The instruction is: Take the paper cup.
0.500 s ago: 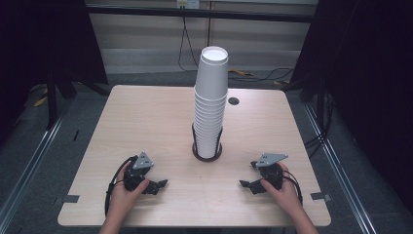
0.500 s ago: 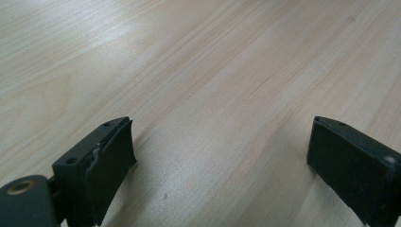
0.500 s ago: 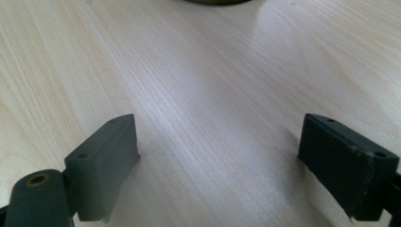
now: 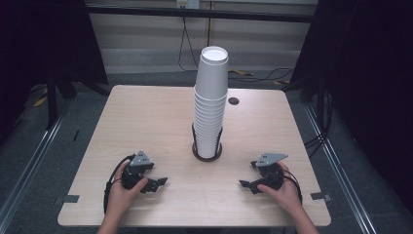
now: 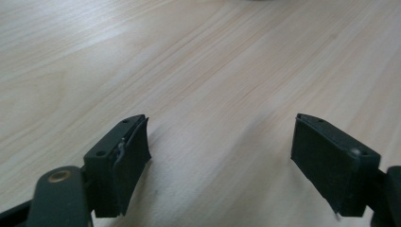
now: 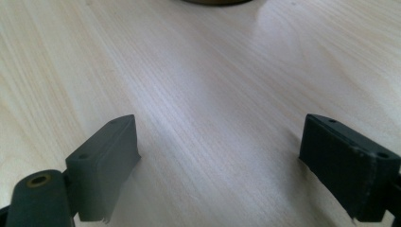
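Nothing has moved since the earlier frame. Left gripper (image 4: 157,184) and right gripper (image 4: 247,185) rest on the table (image 4: 146,122), jaws apart, empty. Cup stack (image 4: 210,105) stands upright at centre in a holder (image 4: 207,155). Judged light, thin-walled, crushable, tippy; pinch the top cup's wall gently.

A pale wood-grain bench (image 4: 146,117) stands on a grey floor (image 4: 29,161), lit evenly from above, with a small dark round hole (image 4: 234,101) in its top at about 1 o'clock. Black curtains (image 4: 44,39) hang at 10 o'clock and again at 2 o'clock (image 4: 370,58), framing a light grey wall (image 4: 146,44) at 12 o'clock. Black cables (image 4: 184,48) drop down that wall to the floor. Metal rails (image 4: 34,161) run along the floor at 9 o'clock and at 3 o'clock (image 4: 336,161). Strips of grey tape (image 4: 70,199) mark the bench's near corners.
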Action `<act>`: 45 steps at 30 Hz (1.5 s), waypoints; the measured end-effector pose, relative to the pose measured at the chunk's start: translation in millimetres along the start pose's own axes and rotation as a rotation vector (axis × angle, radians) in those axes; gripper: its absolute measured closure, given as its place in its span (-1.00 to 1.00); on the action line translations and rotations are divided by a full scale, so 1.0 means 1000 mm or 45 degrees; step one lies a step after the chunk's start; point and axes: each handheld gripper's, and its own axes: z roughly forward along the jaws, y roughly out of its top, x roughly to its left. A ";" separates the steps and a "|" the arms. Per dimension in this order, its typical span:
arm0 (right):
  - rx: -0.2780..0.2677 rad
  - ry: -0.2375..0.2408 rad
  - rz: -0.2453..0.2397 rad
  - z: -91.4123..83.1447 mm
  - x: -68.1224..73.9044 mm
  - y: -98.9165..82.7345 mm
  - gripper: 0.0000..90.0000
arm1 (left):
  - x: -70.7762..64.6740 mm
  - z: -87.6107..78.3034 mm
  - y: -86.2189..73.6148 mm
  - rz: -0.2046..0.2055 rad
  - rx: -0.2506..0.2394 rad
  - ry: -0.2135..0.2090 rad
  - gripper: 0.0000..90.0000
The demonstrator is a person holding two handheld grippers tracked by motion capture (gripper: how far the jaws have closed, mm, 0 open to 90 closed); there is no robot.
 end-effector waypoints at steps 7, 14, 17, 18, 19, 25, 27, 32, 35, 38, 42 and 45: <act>-0.078 0.077 0.069 -0.006 0.005 0.025 -0.70 | -0.001 -0.027 0.047 -0.008 -0.084 -0.018 -0.65; -0.172 0.088 0.028 -0.022 0.012 0.071 -0.69 | -0.014 -0.054 0.108 0.030 -0.120 -0.039 -0.65; -0.204 0.077 0.012 -0.029 0.010 0.092 -0.69 | -0.023 -0.064 0.135 0.075 -0.128 -0.055 -0.64; -0.204 0.077 0.012 -0.029 0.010 0.092 -0.69 | -0.023 -0.064 0.135 0.075 -0.128 -0.055 -0.64; -0.215 0.085 0.010 -0.029 0.010 0.095 -0.69 | -0.024 -0.066 0.142 0.086 -0.136 -0.056 -0.64; -0.250 0.106 0.013 -0.032 0.009 0.110 -0.69 | -0.030 -0.073 0.178 0.132 -0.144 -0.074 -0.65; -0.278 0.104 0.028 -0.034 0.007 0.117 -0.69 | -0.029 -0.075 0.188 0.127 -0.160 -0.084 -0.65; -0.348 0.105 0.081 -0.041 0.002 0.131 -0.70 | -0.030 -0.083 0.216 0.148 -0.187 -0.059 -0.65; -0.395 0.076 0.083 -0.052 -0.001 0.151 -0.70 | -0.031 -0.086 0.229 0.145 -0.203 -0.076 -0.65; -0.401 0.077 0.082 -0.055 -0.003 0.160 -0.70 | -0.032 -0.086 0.239 0.166 -0.204 -0.062 -0.65; -0.425 0.075 0.075 -0.060 -0.003 0.175 -0.71 | -0.032 -0.086 0.250 0.163 -0.203 -0.081 -0.65; -0.440 0.060 0.058 -0.065 -0.004 0.189 -0.71 | -0.033 -0.086 0.261 0.172 -0.213 -0.069 -0.65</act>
